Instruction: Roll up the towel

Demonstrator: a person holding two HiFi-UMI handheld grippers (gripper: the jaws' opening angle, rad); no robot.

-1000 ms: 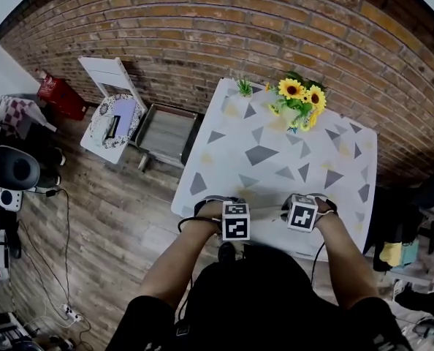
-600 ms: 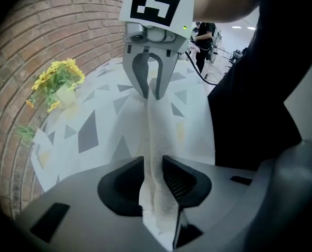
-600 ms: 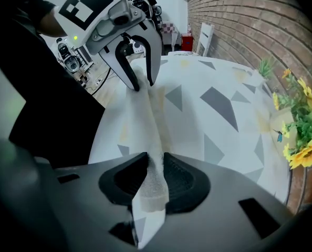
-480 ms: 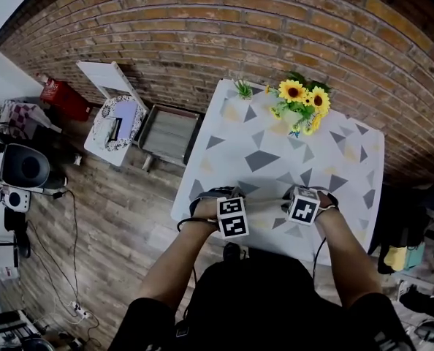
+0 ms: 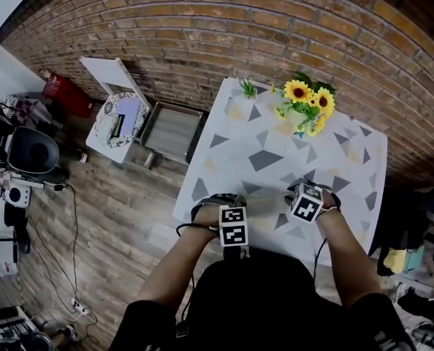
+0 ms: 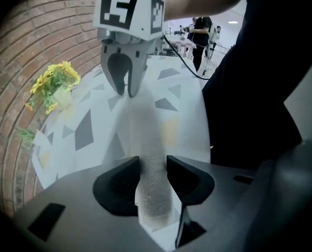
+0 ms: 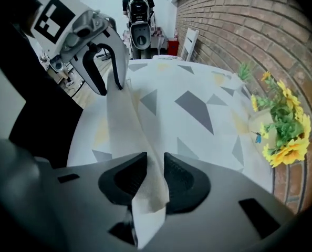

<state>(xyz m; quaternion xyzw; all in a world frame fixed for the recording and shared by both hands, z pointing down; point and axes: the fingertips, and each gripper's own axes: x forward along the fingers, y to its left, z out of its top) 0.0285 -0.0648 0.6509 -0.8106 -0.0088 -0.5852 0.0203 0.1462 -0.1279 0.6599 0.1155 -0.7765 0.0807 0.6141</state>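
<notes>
While the towel [image 6: 145, 135] spans the counter's [image 5: 275, 145] near edge as a narrow, seemingly rolled strip, the left hand-held gripper [image 6: 153, 167] and right hand-held gripper [image 7: 155, 167] pinch its ends, jaws just eased wider; probably only release remains.

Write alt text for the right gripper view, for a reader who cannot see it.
A white towel runs between the pads of the right gripper, touching both, and across to the left gripper; both grippers' jaws have just been opening. Beneath is a triangle-patterned table, with sunflowers against a brick wall at right.
</notes>
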